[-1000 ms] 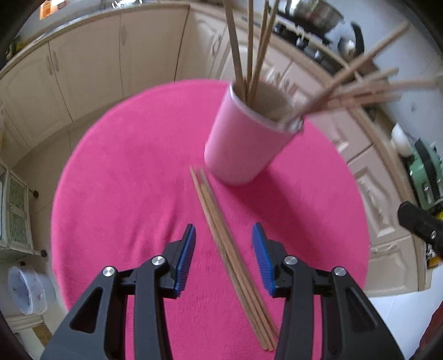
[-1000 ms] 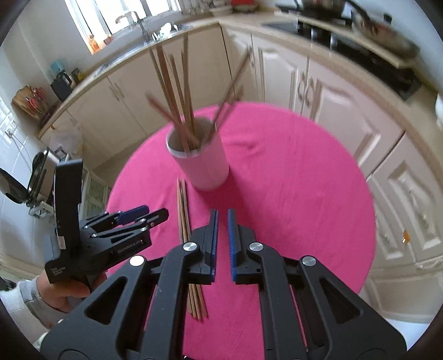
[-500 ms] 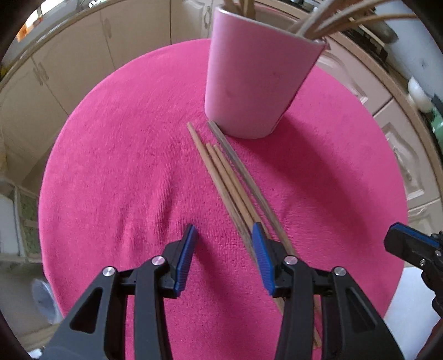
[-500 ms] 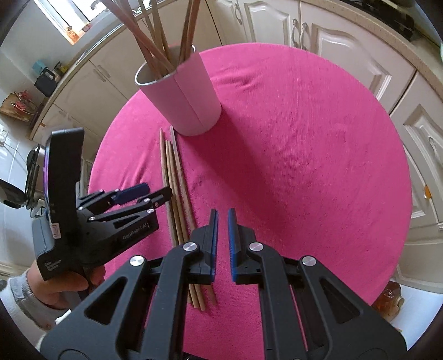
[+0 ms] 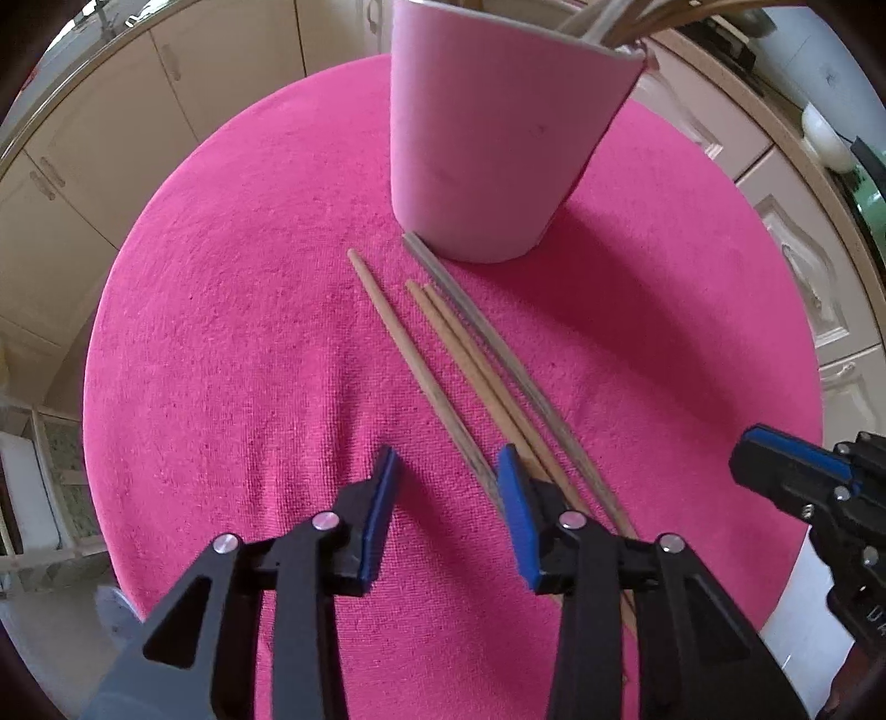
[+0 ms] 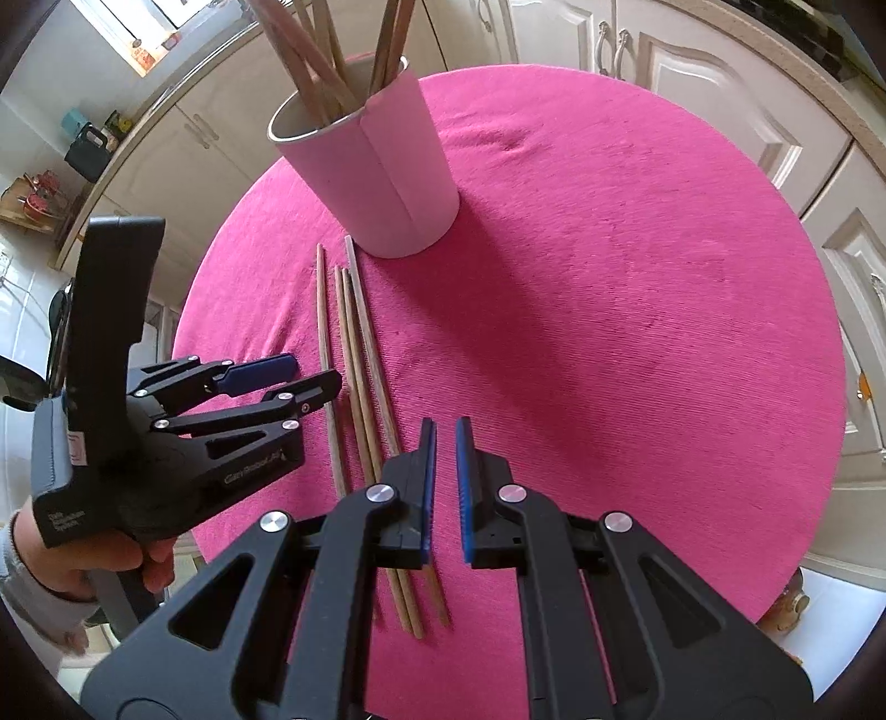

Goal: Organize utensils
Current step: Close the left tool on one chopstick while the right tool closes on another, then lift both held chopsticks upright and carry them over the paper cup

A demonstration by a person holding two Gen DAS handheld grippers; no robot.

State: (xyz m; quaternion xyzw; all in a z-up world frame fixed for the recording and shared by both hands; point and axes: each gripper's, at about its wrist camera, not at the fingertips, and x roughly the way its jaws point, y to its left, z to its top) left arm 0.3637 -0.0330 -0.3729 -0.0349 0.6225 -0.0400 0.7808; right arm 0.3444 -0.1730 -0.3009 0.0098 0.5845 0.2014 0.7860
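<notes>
Several loose wooden chopsticks lie side by side on the pink cloth, running from the cup toward me. The pink cup stands upright just beyond their far tips and holds more chopsticks. My left gripper points down over the near part of the bundle. Its jaws are closing, the leftmost stick runs between them close to the right finger, and the pads press on nothing. My right gripper hovers just right of the sticks, shut with nothing in it.
The round table's pink cloth drops off at the edge all around. Cream kitchen cabinets ring it below. A person's hand grips the left tool's handle.
Both grippers have sunk toward the table and tilted further down, so the cup and sticks look larger. The left jaws have narrowed a little and now straddle the leftmost stick.
</notes>
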